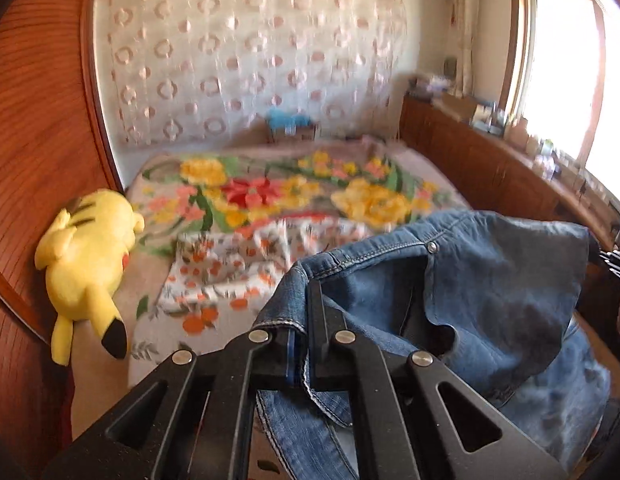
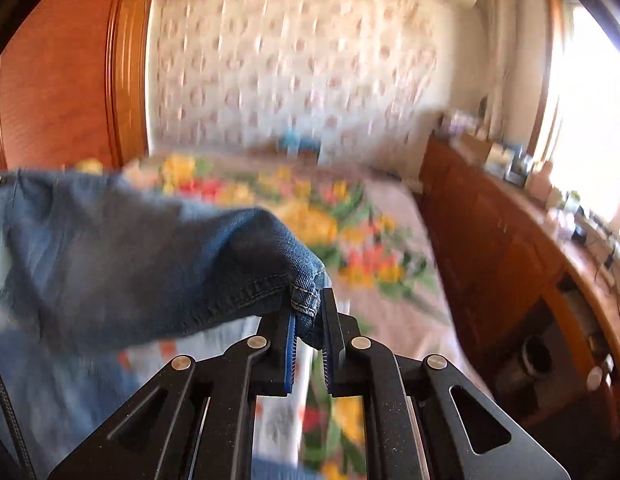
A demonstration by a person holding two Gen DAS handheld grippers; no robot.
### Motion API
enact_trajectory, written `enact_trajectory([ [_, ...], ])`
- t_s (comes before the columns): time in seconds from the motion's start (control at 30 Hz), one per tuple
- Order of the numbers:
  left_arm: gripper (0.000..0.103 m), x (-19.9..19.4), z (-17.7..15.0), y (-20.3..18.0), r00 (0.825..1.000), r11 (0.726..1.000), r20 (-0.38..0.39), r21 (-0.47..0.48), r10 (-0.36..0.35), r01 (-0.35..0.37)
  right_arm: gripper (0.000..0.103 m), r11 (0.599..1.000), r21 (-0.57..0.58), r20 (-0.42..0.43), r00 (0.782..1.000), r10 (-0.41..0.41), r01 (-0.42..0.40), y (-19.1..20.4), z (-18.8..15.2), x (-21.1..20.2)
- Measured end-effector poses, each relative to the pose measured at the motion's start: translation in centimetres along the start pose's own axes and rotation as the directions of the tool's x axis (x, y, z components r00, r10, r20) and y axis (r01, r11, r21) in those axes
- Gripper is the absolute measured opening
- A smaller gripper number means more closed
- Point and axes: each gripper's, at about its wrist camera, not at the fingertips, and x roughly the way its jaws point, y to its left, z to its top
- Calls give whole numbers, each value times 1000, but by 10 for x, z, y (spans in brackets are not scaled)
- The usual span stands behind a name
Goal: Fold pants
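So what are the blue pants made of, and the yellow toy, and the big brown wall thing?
The pants look like denim: blue woven cloth, faded patches, pale stitched seams and a metal rivet. The yellow toy seems to be soft plush, matte and squashy-looking, though blur hides any fuzz. The brown panel looks like wood with a smooth sheen and fine lines across it; whether solid wood or veneer, I can't tell.

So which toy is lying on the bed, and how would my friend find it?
Start at the bed with the big flowery blanket, then look along its left edge by the wooden wall. There lies the yellow plush toy, bright yellow with black-tipped ears. Everything else there is flat cloth.
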Motion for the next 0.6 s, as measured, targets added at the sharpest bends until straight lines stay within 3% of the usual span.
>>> enact_trajectory([
  [0.03, 6, 9, -8, -1, 1000, 1000, -31, 3, -3, 4, 11, 1000, -7, -32, 999, 14, -14, 4, -14, 4],
  [0.07, 13, 16, -17, -1, 998, 1000, -59, 6, -9, 10, 12, 1000, -10, -49, 998, 29, -30, 7, -24, 6],
  [0.17, 26, 20, -39, -4, 996, 999, -87, 35, 6, -3, 22, 999, 1, -67, 997, 39, -39, 11, -40, 5],
  [0.33, 45, 6, -59, -12, 997, 999, -76, 50, -15, 19, 33, 998, 48, -8, 999, 45, -45, 1, -24, 0],
  [0.47, 46, -8, -68, -18, 997, 997, -61, 43, -53, 56, 42, 996, 80, 65, 997, 35, -40, -6, -18, -10],
  [0.6, 46, -20, -82, -28, 994, 994, -48, 33, -103, 105, 49, 994, 102, 65, 997, 37, -44, 1, -32, -6],
])
